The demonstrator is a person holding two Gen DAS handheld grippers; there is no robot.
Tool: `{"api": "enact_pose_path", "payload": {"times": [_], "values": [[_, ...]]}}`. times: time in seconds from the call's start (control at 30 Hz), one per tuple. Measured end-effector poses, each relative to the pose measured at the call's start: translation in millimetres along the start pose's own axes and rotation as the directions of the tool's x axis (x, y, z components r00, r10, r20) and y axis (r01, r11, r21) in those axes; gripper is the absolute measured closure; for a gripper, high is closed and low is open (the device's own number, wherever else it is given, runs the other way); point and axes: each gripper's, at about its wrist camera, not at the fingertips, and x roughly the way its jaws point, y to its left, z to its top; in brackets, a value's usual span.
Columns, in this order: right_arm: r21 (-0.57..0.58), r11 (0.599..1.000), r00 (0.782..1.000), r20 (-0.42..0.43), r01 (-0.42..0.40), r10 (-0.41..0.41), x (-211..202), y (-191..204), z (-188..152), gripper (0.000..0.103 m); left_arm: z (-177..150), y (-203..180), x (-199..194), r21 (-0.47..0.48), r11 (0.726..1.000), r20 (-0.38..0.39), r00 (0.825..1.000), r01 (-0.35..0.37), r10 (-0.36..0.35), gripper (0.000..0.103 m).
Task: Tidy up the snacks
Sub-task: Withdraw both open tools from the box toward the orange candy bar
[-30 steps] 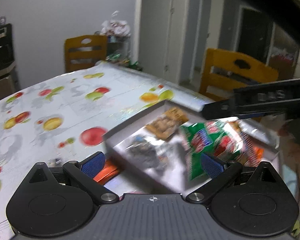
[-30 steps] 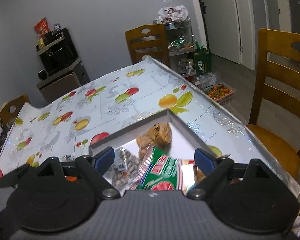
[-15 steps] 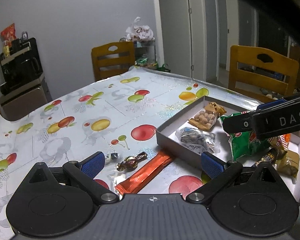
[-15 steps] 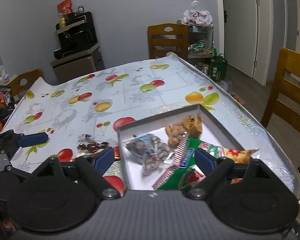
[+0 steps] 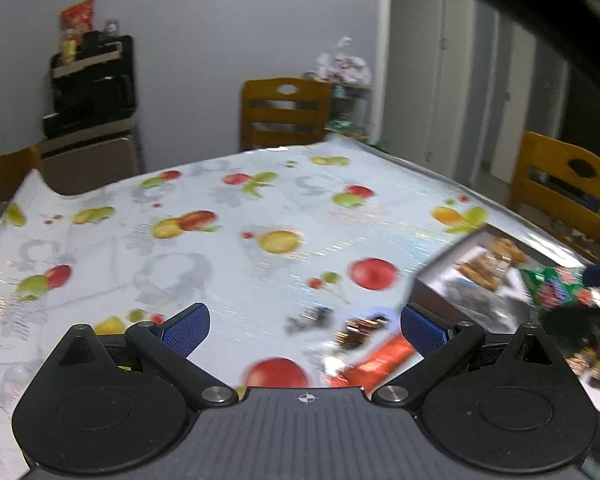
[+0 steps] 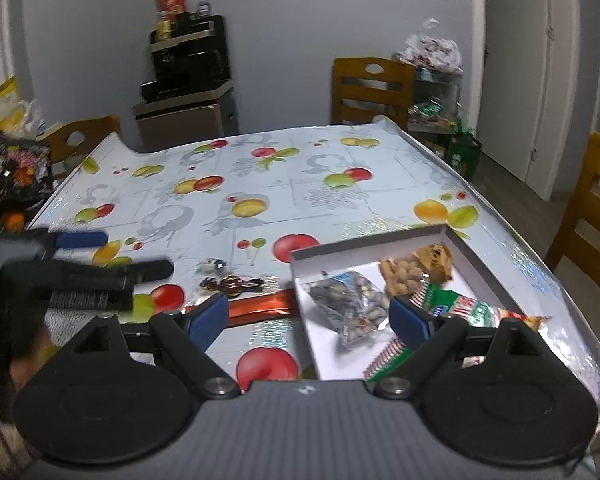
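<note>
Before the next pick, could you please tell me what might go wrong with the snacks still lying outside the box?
1. The orange-red bar lies against the box wall; jaws closing on it may shove the box.
2. The dark wrapped candies are small and close together, so one may slip or scatter.
3. The left gripper view is motion-blurred; a fast approach could miss.

fruit-print table | wooden chair | dark cabinet

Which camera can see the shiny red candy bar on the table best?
The right wrist view: the red candy bar lies sharp on the tablecloth, just left of the box, partly behind a blue finger. In the left wrist view it is only a blurred red streak.
</note>
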Motion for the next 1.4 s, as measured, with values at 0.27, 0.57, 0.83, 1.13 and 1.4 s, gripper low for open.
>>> {"api": "enact_pose_path", "payload": {"times": [0.27,0.57,0.83,1.13,1.4], "values": [[-0.144,0.989,0.998,-0.058,-0.016,0.008,27,30,-23,0.015,-14,18,28,-0.006,1.0,-0.057,0.998,0.01,-0.011,0.0],[-0.351,0.929,0.993,-0.041,-0.119,0.111,60,59,-24,0.015,-31,32,40,-0.008,1.0,-0.084,0.996,-0.008,0.008,0.0],[-0.596,0.769,0.971,-0.188,-0.231,0.146,116,77,-19,0.015,-33,35,40,-0.026,1.0,-0.101,0.995,0.012,-0.014,0.0],[-0.531,0.779,0.941,-0.241,-0.333,0.238,155,63,-5,0.018,-34,35,43,-0.044,0.998,-0.119,0.992,0.035,-0.04,0.0],[-0.404,0.81,0.893,-0.332,-0.424,0.303,161,60,2,0.041,-33,34,42,-0.049,0.998,-0.117,0.992,0.035,-0.04,0.0]]}}
